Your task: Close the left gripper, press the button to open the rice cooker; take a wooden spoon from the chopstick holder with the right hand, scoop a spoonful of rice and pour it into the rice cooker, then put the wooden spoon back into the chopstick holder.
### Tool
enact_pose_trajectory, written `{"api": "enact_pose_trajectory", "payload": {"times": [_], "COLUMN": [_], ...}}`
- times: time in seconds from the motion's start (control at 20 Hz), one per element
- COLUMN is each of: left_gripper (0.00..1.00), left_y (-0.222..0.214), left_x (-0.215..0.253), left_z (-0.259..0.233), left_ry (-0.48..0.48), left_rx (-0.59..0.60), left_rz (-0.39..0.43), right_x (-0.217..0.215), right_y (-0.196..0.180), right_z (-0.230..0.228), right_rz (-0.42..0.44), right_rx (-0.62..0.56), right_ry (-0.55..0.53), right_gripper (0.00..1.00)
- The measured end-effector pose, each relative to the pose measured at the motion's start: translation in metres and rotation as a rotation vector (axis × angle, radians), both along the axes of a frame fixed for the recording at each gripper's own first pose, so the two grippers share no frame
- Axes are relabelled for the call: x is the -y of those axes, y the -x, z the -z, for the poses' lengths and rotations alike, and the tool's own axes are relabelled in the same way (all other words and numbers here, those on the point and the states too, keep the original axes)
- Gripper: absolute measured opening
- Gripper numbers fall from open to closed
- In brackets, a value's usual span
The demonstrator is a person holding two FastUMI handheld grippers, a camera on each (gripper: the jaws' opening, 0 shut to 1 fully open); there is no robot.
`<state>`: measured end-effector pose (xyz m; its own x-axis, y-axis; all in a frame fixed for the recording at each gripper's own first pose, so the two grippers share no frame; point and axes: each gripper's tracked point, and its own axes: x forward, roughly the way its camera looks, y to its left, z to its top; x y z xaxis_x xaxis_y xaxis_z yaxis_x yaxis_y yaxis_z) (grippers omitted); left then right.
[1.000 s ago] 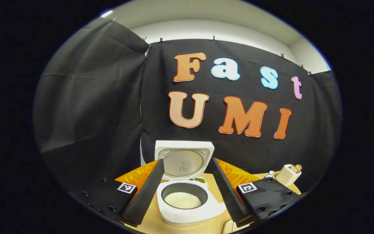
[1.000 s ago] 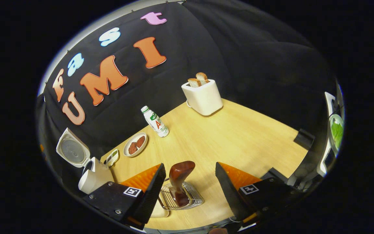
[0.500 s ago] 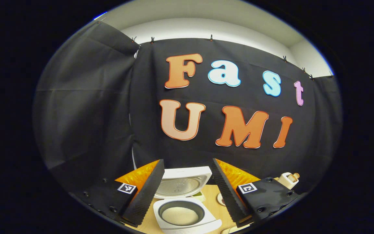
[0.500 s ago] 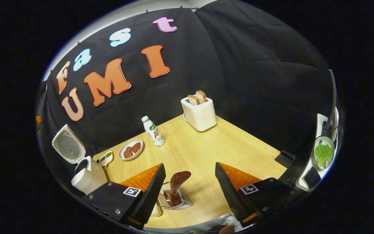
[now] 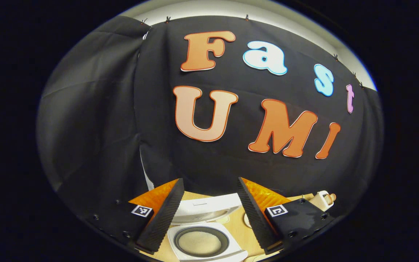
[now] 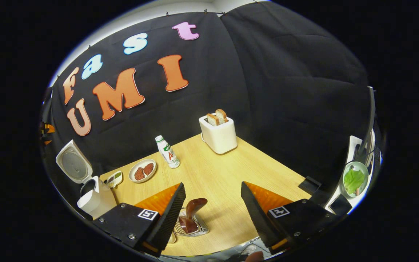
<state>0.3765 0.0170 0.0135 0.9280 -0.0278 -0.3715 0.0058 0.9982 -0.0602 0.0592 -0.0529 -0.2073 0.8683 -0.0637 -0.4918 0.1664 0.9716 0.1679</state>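
Above the surface, both tongs hang spread and empty.
Left tongs look down on the open rice cooker; right tongs are above the wooden spoon standing in the chopstick holder.

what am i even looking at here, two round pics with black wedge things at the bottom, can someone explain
Each round picture comes from a fisheye camera riding on a hand-held two-finger gripper; a person carries one in each hand. The wedges at the bottom are that gripper's own fingers.

In the left gripper view, the left gripper is open and holds nothing, above a white rice cooker with its lid up and rice in the pot.

In the right gripper view, the right gripper is also open and empty, above a wire chopstick holder with the wooden spoon standing in it. On the wooden table are a toaster holding bread, a bottle and a plate of food.
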Motion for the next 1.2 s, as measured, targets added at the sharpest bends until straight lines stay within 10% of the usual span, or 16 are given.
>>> {"api": "enact_pose_trajectory", "payload": {"times": [0.65, 1.2], "left_gripper": [0.99, 0.99], "left_y": [-0.058, 0.019], "left_x": [-0.012, 0.013], "left_z": [0.098, 0.136], "left_ry": [-0.025, 0.048], "left_rx": [-0.236, -0.290], "left_rz": [-0.007, 0.002], "right_x": [-0.009, -0.058], "right_y": [-0.016, -0.040], "right_z": [0.005, -0.032], "right_rz": [0.014, -0.128], "right_rx": [-0.023, 0.064], "right_ry": [-0.011, -0.023], "right_gripper": [0.95, 0.95]}}
